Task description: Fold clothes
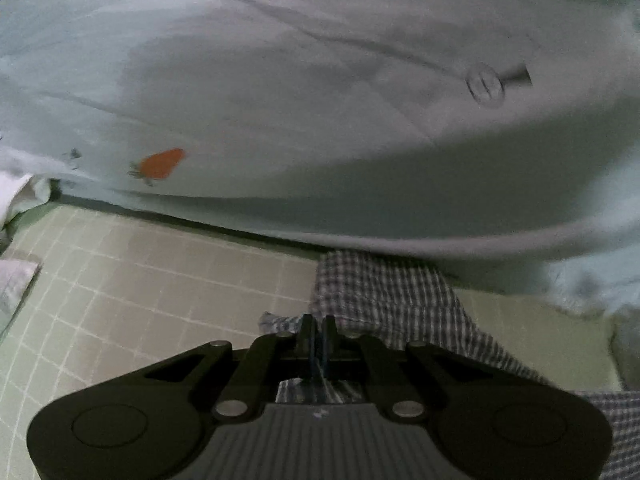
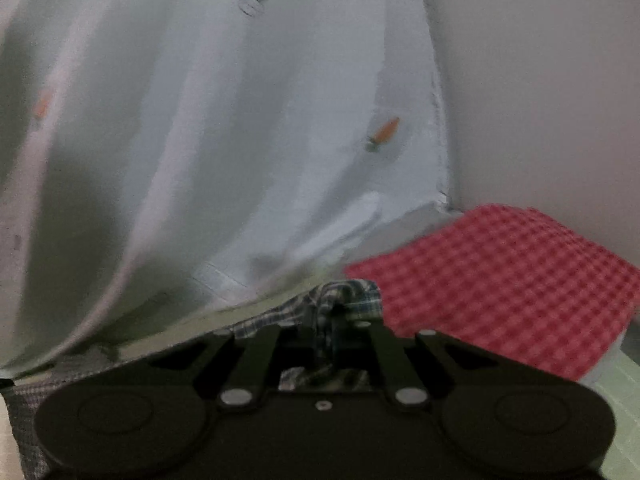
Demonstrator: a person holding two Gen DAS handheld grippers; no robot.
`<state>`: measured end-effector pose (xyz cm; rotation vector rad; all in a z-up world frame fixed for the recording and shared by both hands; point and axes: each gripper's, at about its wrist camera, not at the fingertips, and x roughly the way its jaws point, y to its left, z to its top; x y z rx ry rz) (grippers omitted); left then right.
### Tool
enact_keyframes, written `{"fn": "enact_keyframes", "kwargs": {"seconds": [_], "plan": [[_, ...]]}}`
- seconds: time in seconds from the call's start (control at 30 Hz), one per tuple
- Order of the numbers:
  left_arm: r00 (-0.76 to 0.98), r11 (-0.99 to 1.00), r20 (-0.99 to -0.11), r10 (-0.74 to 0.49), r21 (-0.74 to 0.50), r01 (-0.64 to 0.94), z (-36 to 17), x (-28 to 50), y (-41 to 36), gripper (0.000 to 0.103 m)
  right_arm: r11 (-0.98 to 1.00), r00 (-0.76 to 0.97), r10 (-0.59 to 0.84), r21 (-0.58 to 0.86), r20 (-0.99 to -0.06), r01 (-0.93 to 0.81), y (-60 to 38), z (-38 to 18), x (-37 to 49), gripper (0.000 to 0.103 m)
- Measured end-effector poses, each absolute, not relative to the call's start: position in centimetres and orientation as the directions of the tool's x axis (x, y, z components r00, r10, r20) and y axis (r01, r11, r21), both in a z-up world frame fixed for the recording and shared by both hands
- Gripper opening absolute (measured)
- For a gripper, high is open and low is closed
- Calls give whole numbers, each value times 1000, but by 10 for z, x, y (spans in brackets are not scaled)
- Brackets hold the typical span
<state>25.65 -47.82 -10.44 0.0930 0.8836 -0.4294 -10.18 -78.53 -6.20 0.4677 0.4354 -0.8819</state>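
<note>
A blue-and-white checked garment lies partly on a green grid mat. My left gripper is shut on an edge of this checked cloth, which trails off to the lower right. In the right wrist view the same checked garment bunches up between the fingers of my right gripper, which is shut on it and holds it above the mat. Its fabric hangs away to the lower left.
A pale sheet with small carrot prints drapes behind the mat and fills the background. A folded red checked cloth lies at the right near a plain wall. White cloth sits at the mat's left edge.
</note>
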Motion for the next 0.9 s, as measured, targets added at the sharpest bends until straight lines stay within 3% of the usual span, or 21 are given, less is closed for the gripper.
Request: {"fn": "enact_keyframes", "kwargs": {"seconds": [0.13, 0.4, 0.5, 0.57, 0.63, 0.9], "plan": [[558, 913, -792, -248, 1, 408, -127, 261, -497, 3, 509, 494, -619, 167, -610, 844, -797, -87, -102, 7], [493, 932, -842, -220, -31, 362, -162, 280, -483, 8, 457, 425, -589, 150, -688, 877, -805, -127, -99, 7], [498, 931, -825, -267, -87, 355, -154, 276, -472, 37, 469, 415, -601, 120, -683, 875, -800, -128, -90, 7], [517, 927, -802, -299, -116, 357, -144, 271, -469, 63, 488, 420, -611, 98, -671, 867, -793, -125, -83, 7], [547, 917, -766, -339, -140, 373, -127, 260, -461, 77, 516, 437, -619, 82, -652, 853, -781, -118, -80, 7], [614, 897, -677, -406, -169, 408, -73, 200, -415, 89, 696, 602, -558, 74, -571, 715, -707, -87, -64, 7]]}}
